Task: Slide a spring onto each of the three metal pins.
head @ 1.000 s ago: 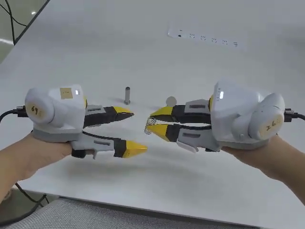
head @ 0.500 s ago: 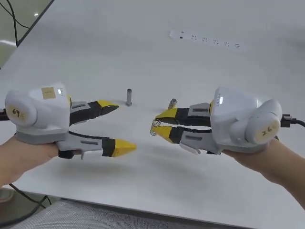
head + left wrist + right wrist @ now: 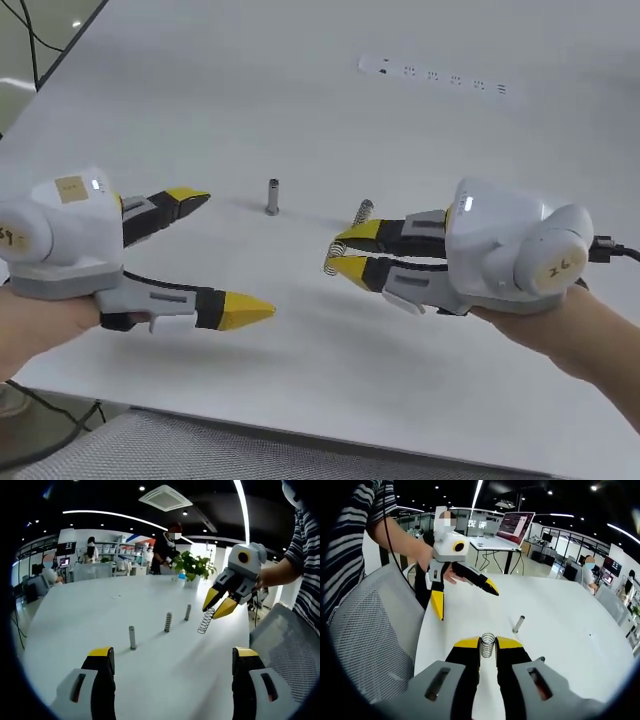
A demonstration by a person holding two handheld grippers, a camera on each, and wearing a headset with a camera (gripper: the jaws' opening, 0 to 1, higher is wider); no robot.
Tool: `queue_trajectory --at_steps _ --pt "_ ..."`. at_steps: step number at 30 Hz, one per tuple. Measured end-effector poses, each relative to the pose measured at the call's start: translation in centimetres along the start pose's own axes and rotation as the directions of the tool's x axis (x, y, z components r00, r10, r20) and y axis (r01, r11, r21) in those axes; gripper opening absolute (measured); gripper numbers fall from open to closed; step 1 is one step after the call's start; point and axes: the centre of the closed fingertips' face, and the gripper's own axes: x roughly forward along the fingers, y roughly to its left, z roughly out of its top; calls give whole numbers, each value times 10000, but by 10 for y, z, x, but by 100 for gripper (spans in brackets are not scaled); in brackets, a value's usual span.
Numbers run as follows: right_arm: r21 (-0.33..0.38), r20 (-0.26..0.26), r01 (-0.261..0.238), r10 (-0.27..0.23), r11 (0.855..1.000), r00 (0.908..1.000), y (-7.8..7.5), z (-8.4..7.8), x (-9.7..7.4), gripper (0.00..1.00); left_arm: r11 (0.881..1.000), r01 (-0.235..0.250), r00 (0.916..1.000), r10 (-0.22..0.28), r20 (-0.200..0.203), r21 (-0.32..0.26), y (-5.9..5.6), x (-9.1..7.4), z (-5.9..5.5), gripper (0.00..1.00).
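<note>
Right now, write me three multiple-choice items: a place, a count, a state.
1. The bare grey metal pin stands: A) at the row's end nearest the yellow-tipped left hand-held gripper; B) mid-row; C) in a gripper's jaws.
2. Pins already wearing springs: A) none; B) two; C) three.
3. The right hand-held gripper is: A) open; B) shut on a coiled silver wire spring; C) shut on a pin.
1A, foremost in the left gripper view; 2B, two sprung pins stand behind it; 3B, the spring sits between its jaws.
</note>
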Motion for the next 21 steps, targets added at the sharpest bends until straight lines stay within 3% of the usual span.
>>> queue_trajectory --at_steps 13,21 --pt "284 -175 87 -82 9996 9998 -8 -6 12 13 9994 -338 9994 338 -105 -83 8 -14 -5 97" --pt "248 -63 117 -115 9996 9999 -25 6 28 13 9991 -404 9991 402 -120 -149 8 -17 -7 97"
